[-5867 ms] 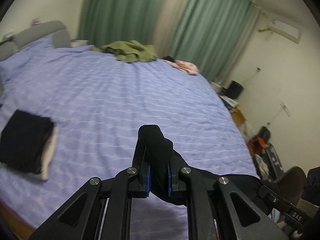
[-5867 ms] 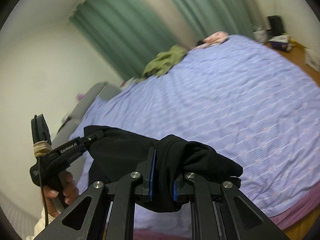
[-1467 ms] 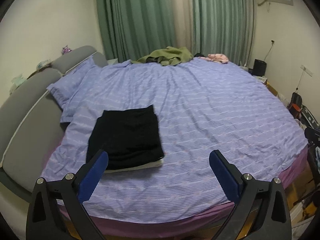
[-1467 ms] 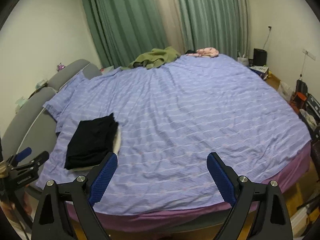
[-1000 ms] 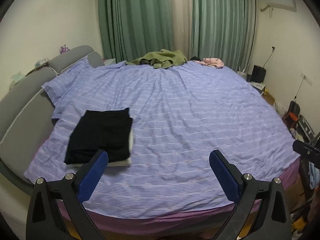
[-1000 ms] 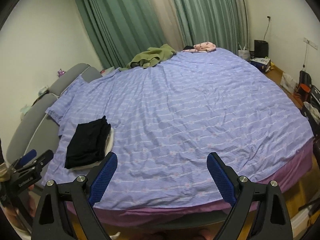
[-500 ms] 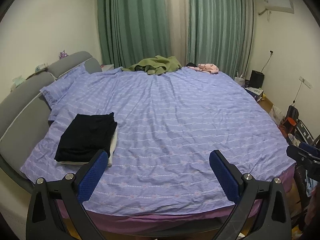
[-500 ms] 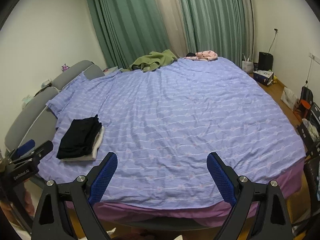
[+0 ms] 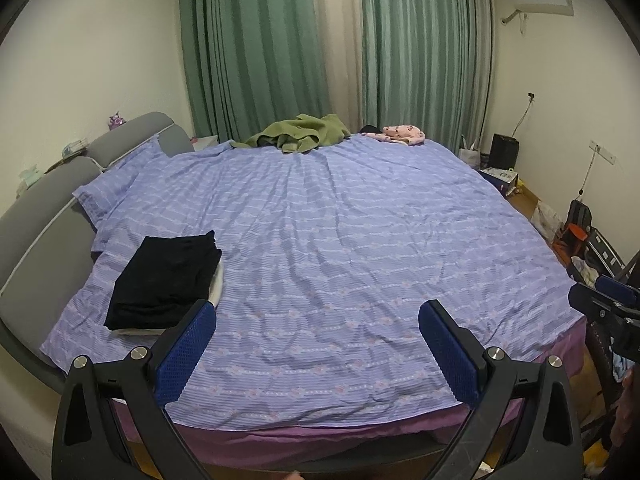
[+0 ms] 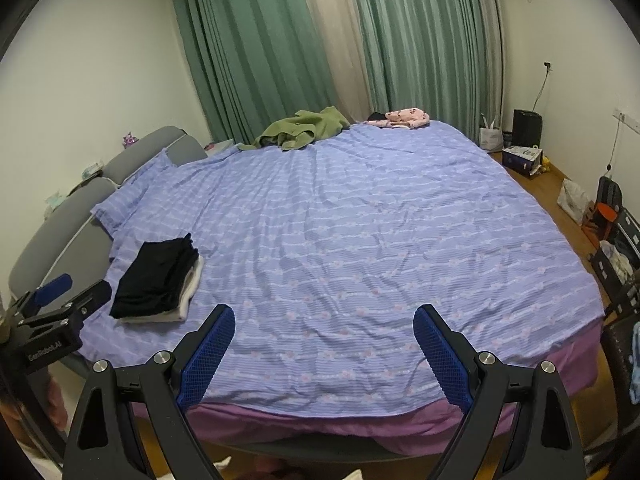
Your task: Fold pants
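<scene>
Folded black pants [image 9: 164, 276] lie on top of a folded white garment at the left side of the bed [image 9: 360, 240]; they also show in the right wrist view [image 10: 158, 280]. My left gripper [image 9: 318, 316] is open and empty, held off the foot of the bed. My right gripper [image 10: 324, 320] is open and empty, also back from the bed edge. The left gripper shows at the left edge of the right wrist view [image 10: 60, 300], and the right gripper at the right edge of the left wrist view [image 9: 604, 304].
An olive garment [image 9: 300, 136] and a pink garment [image 9: 402, 134] lie at the far edge of the bed. A grey headboard [image 9: 44, 200] runs along the left. Bags and boxes [image 10: 612, 216] stand on the wooden floor at the right.
Both grippers let go of the black pants, opened and pulled back from the bed. The view has widened over the last second, and the folded stack now looks smaller.
</scene>
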A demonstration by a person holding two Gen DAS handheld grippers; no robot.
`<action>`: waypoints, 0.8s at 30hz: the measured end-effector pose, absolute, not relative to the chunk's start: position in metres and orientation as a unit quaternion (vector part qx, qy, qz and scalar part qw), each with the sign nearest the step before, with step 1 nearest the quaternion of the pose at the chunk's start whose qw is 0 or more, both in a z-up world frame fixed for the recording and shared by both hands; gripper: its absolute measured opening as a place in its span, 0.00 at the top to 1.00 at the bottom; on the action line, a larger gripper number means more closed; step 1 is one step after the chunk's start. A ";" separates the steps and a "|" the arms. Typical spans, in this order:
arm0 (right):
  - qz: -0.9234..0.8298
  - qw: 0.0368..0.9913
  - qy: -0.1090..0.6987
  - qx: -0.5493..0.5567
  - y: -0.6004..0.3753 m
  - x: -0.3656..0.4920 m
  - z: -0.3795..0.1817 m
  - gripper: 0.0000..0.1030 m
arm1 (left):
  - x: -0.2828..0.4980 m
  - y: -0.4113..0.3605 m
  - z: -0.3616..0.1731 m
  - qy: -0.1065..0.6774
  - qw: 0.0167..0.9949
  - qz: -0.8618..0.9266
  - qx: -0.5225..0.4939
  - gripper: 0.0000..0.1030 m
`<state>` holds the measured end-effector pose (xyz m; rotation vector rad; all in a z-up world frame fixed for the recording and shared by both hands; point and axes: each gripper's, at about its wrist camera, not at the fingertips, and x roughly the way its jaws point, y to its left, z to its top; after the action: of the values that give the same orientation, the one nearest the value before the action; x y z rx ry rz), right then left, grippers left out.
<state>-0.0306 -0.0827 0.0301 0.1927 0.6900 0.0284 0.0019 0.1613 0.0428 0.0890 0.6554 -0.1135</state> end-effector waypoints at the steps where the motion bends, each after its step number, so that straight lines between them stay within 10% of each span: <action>1: 0.014 0.937 0.337 0.093 -0.083 -0.031 0.030 0.11 | 0.001 0.160 0.043 0.321 0.944 -0.057 0.044 0.00; 24: 0.020 0.936 0.339 0.093 -0.090 -0.033 0.031 0.11 | -0.003 0.149 0.043 0.320 0.945 -0.040 0.060 0.00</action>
<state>-0.0325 -0.0899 0.0310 0.1909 0.6930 0.0410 -0.0033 0.1495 0.0430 0.1214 0.6516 -0.0807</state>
